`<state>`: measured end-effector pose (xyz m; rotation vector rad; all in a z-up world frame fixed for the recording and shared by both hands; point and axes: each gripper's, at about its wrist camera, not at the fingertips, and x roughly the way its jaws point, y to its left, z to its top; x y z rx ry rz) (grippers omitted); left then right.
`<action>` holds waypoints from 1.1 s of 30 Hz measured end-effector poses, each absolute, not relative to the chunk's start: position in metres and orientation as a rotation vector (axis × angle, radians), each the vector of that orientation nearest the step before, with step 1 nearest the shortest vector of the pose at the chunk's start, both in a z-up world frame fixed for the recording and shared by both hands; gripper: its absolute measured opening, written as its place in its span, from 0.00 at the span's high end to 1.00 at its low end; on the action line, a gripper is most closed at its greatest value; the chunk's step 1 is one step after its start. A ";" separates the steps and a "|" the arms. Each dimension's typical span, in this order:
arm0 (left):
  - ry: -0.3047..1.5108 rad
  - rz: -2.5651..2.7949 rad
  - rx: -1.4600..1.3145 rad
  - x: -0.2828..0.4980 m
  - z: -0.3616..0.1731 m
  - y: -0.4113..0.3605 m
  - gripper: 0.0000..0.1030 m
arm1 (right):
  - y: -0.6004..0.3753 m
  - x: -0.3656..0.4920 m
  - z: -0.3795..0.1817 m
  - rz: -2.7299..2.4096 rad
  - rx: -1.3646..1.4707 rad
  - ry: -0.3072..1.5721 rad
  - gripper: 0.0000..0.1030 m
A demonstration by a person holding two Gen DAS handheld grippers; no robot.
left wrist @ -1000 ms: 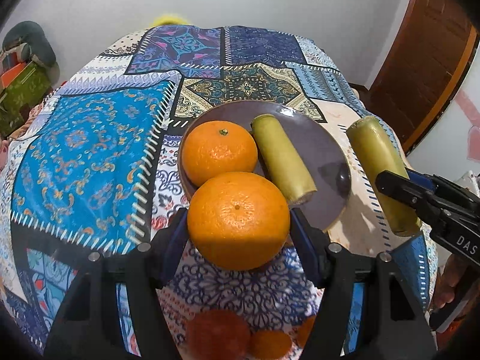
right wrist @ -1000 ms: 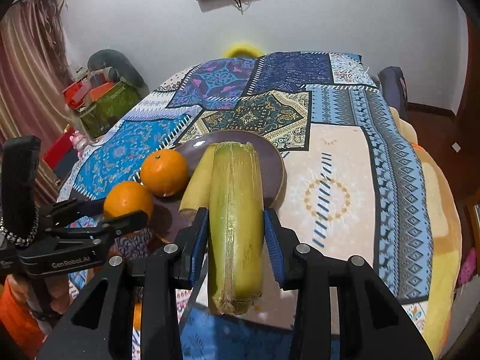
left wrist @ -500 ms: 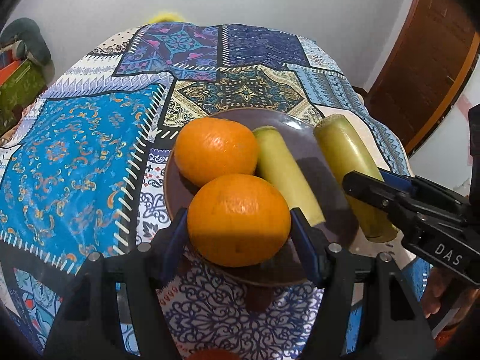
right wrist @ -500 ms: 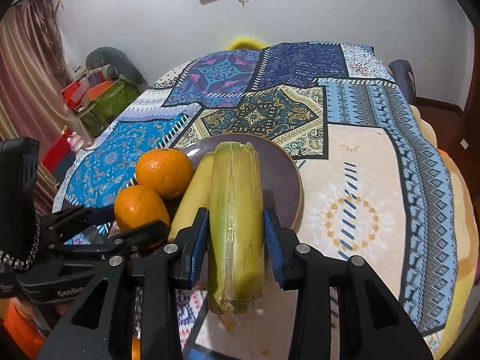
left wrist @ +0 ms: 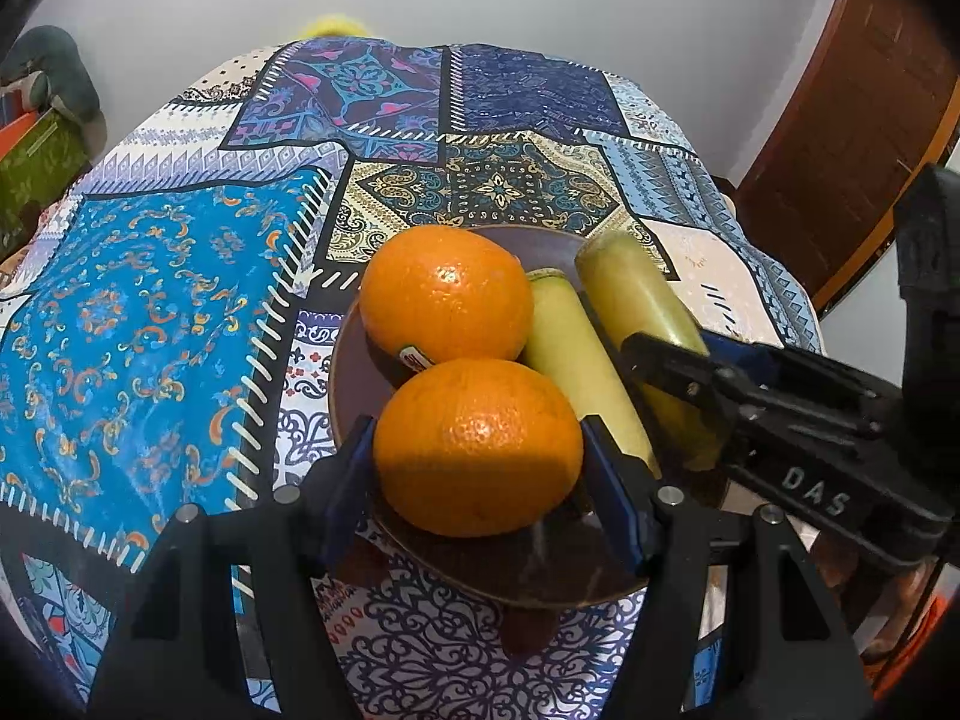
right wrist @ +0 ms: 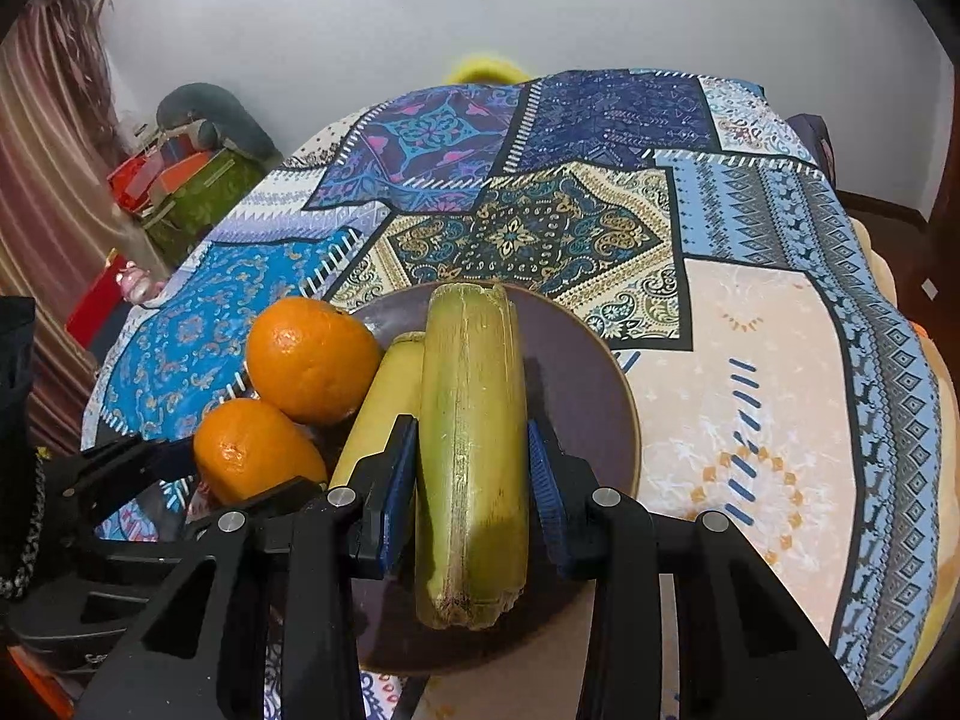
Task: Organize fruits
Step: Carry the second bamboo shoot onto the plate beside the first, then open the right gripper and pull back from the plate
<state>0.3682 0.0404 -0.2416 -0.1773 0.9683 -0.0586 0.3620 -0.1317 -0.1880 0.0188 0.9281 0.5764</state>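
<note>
My left gripper (left wrist: pixel 480 456) is shut on an orange (left wrist: pixel 477 447), held low over the near part of a dark purple plate (left wrist: pixel 354 378). A second orange (left wrist: pixel 447 294) and a yellow-green cane piece (left wrist: pixel 570 360) lie on that plate. My right gripper (right wrist: pixel 471 480) is shut on another yellow-green cane piece (right wrist: pixel 474 450), held over the plate (right wrist: pixel 588 384) beside the lying piece (right wrist: pixel 390 396). In the right wrist view the left gripper (right wrist: pixel 252 462) holds its orange (right wrist: pixel 255 450) next to the plate's orange (right wrist: pixel 312 360). The right gripper (left wrist: pixel 678 372) comes in from the right in the left wrist view.
The plate sits on a patchwork-patterned tablecloth (left wrist: pixel 150 312) over a round table. A brown wooden door (left wrist: pixel 852 120) stands at the right. Bags and boxes (right wrist: pixel 180 180) are piled by the wall at the left, with a curtain (right wrist: pixel 42 180) beside them.
Both grippers have moved forward and a little lower over the plate, each still holding its fruit. The held cane piece now hangs over the plate beside the lying one.
</note>
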 end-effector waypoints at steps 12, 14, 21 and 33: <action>0.968 -0.044 -0.169 0.367 -0.241 0.042 0.30 | -0.131 0.366 -0.193 0.576 0.014 0.952 0.64; 0.960 -0.035 -0.145 0.364 -0.238 0.039 0.30 | -0.131 0.362 -0.189 0.582 0.003 0.927 0.63; 0.947 -0.027 -0.124 0.348 -0.224 0.036 0.30 | -0.135 0.348 -0.175 0.579 -0.033 0.889 0.63; 0.866 0.013 -0.113 0.293 -0.172 0.045 0.30 | -0.153 0.300 -0.132 0.566 -0.053 0.815 0.63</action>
